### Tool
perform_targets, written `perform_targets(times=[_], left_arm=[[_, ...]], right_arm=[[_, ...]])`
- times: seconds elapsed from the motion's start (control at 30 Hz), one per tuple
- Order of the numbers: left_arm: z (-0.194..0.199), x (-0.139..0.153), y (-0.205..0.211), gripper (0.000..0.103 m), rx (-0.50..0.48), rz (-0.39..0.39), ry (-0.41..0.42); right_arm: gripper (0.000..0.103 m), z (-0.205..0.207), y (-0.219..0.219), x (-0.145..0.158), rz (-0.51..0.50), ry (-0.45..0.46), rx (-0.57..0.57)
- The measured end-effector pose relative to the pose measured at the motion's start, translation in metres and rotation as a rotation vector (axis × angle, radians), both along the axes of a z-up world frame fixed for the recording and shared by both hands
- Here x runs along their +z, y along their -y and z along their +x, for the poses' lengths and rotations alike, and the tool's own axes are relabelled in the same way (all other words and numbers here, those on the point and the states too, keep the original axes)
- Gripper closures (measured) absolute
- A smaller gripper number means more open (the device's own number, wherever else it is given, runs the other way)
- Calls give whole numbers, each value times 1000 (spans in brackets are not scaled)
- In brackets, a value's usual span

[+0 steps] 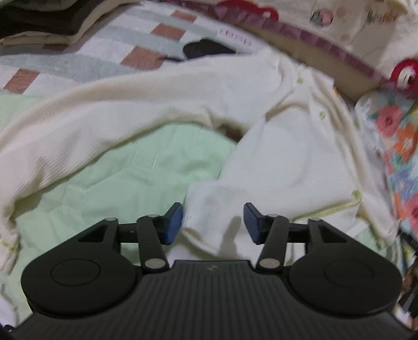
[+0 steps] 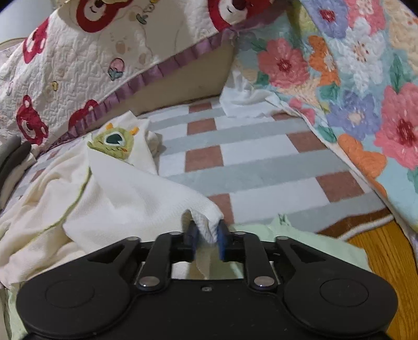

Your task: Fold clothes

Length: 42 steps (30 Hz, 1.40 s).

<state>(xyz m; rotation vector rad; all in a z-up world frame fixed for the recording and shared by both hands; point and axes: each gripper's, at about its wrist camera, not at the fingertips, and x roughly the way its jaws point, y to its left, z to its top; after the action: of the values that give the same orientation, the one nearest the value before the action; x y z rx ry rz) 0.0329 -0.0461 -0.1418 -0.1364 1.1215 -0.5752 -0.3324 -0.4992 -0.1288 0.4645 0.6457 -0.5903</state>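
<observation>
A cream ribbed garment point(image 1: 274, 146) with small green buttons lies spread on a pale green quilted mat point(image 1: 130, 170). One long sleeve point(image 1: 78, 123) stretches to the left. My left gripper point(image 1: 213, 222) is open, its blue pads on either side of the garment's near edge, holding nothing. In the right wrist view the same garment point(image 2: 117, 198) shows a green monster patch point(image 2: 112, 145). My right gripper point(image 2: 207, 235) is shut on a corner of the garment and lifts that fold above the bed.
A checked grey, white and brown cover point(image 2: 248, 157) lies under the mat. A bear-print quilt point(image 2: 78, 65) and a floral quilt point(image 2: 352, 91) rise behind and right. Folded dark and beige clothes point(image 1: 39, 23) are stacked far left. A dark item point(image 1: 203, 48) lies beyond the garment. Wooden floor point(image 2: 386, 261) shows right.
</observation>
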Motion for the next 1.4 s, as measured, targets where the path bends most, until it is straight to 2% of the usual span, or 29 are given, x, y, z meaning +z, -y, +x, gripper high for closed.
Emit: perform_targets(times=[0.07,0.17,0.2,0.3,0.33,0.37,0.4,0.43,0.47,0.57,0.63,0.7,0.77,0.87,0.93,1.0,1.13,1.2,1.23,1.27,1.33,1.37,1.4], left_arm=[[5,-6,3,42,-1,-9,-1],[11,-20,15,41,-35,8,-68],[12,-24,19,41,-46,8,-97],[9,-31,31,40,-67,26,-125],[7,-31,35,43,-86,34,-112],[4,-30,40,57,-113,56,-91],[-1,-29,47,75,-158,107,-52],[-5,-28,54,98,-196,161,-15],[-7,-24,57,99,-211,202,15],[-9,10,47,99,-198,173,82],[-9,51,31,99,-159,99,138],[-13,95,11,99,-131,-16,172],[-22,133,-8,99,-110,-78,210],[-42,171,-27,99,-108,-105,241],[-55,169,-37,99,-132,-52,189],[-64,145,-47,99,-135,21,120],[-69,64,-50,99,-121,114,-121],[-77,55,-41,99,-155,157,-116],[-80,50,-37,98,-173,178,-114],[-82,49,-33,95,-185,192,-110],[-77,59,-33,86,-184,184,-101],[-75,65,-35,79,-179,171,-93],[-73,71,-38,76,-172,162,-75]], right_arm=[[56,-5,-1,-6,19,0,-23],[52,-10,2,-18,79,34,-52],[46,-10,3,-21,101,52,-59],[45,-6,6,-29,114,101,-69],[49,-2,6,-31,104,108,-62],[88,1,5,-31,93,120,-40],[97,5,3,-27,81,129,-12],[97,11,0,-21,63,130,13],[97,16,-2,-14,41,131,30],[98,22,-3,24,-9,189,37],[98,16,-3,67,-53,249,30],[98,4,-9,117,-118,305,40],[99,-10,-24,168,-200,341,60],[99,-38,-45,215,-258,361,60],[99,-53,-56,223,-255,309,70],[99,-65,-65,219,-237,222,85],[99,-59,-71,146,-104,-100,147],[98,-50,-69,105,-19,-256,177],[95,-45,-68,87,27,-339,199],[87,-40,-68,76,52,-395,227],[82,-33,-71,73,51,-437,276],[71,-29,-72,75,46,-439,300],[58,-27,-71,82,44,-397,312]])
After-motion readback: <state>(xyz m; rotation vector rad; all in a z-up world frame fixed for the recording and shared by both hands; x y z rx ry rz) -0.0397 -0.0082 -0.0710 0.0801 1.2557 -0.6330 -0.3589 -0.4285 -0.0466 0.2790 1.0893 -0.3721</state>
